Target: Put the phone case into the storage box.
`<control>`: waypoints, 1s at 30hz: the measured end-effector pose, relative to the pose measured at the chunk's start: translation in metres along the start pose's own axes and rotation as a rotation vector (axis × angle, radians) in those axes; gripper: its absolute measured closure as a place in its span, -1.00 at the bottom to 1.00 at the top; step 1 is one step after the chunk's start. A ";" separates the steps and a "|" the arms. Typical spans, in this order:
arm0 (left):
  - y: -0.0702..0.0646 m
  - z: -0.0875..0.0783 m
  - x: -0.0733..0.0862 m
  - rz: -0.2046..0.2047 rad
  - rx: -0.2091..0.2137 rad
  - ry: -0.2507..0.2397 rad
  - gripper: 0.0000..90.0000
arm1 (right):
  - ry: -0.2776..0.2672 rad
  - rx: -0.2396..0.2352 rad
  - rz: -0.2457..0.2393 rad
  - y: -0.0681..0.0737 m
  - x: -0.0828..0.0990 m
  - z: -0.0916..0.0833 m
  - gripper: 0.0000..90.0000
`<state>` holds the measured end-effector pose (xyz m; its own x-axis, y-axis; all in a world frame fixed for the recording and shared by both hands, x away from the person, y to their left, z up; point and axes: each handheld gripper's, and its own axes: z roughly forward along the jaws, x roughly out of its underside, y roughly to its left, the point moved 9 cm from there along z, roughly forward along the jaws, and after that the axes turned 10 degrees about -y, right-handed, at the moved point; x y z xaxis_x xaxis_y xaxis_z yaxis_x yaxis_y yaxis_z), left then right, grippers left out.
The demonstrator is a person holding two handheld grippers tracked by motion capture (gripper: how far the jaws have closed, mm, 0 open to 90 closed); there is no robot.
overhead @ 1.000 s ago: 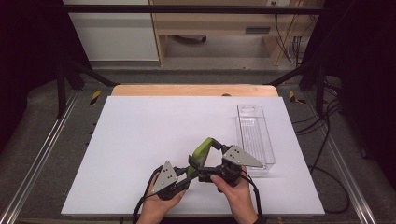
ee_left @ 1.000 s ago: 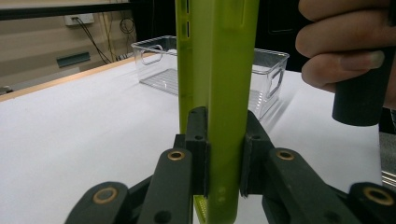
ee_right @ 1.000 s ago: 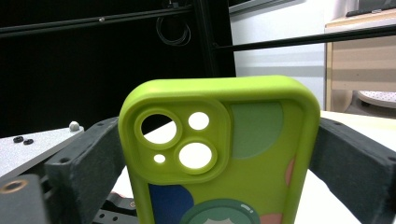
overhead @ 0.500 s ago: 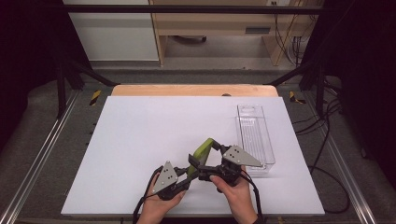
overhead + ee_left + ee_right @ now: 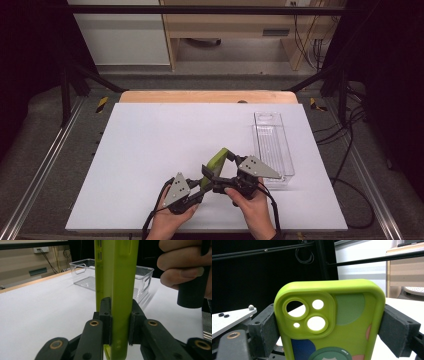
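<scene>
A lime-green phone case is held up off the white table between both grippers, near the front edge. My left gripper is shut on its thin lower end, with the pads pressing front and back. In the left gripper view the case rises straight up from the jaws. My right gripper reaches in from the right and spans the case's width. Its jaws have just been closing, and the grey pads now touch both side edges. The right gripper view looks at the case's printed back and camera cut-outs.
A clear, empty plastic bin stands lengthwise on the right part of the white tabletop; the left gripper view has the bin behind the case. The person's right hand is close at the right. Metal rails run along both table sides.
</scene>
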<state>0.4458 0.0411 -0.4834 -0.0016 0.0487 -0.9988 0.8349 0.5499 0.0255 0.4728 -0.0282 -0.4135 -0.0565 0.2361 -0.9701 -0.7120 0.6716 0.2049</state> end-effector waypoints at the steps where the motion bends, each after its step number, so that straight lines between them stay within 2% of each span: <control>1: 0.000 0.000 0.000 0.000 0.000 0.000 0.71 | 0.000 -0.001 0.000 0.000 0.000 0.000 -0.67; 13: 0.000 0.000 0.001 -0.007 0.001 0.001 0.71 | 0.014 -0.002 -0.003 -0.001 0.001 0.000 -0.66; 19: 0.002 0.000 0.002 0.014 -0.020 0.008 0.69 | 0.024 0.002 0.002 -0.002 0.002 -0.001 -0.65; 25: 0.000 0.002 0.005 0.053 -0.026 0.026 0.46 | 0.023 0.033 -0.003 -0.008 0.001 -0.003 -0.64; 27: 0.000 0.002 0.005 0.054 -0.026 0.029 0.42 | 0.019 0.048 -0.001 -0.013 0.000 -0.005 -0.64; 30: 0.002 0.002 0.006 0.047 -0.041 0.031 0.24 | 0.016 0.076 0.007 -0.020 -0.001 -0.007 -0.64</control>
<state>0.4483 0.0407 -0.4899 0.0195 0.1006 -0.9947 0.8111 0.5801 0.0746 0.4823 -0.0471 -0.4175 -0.0724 0.2299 -0.9705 -0.6561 0.7219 0.2200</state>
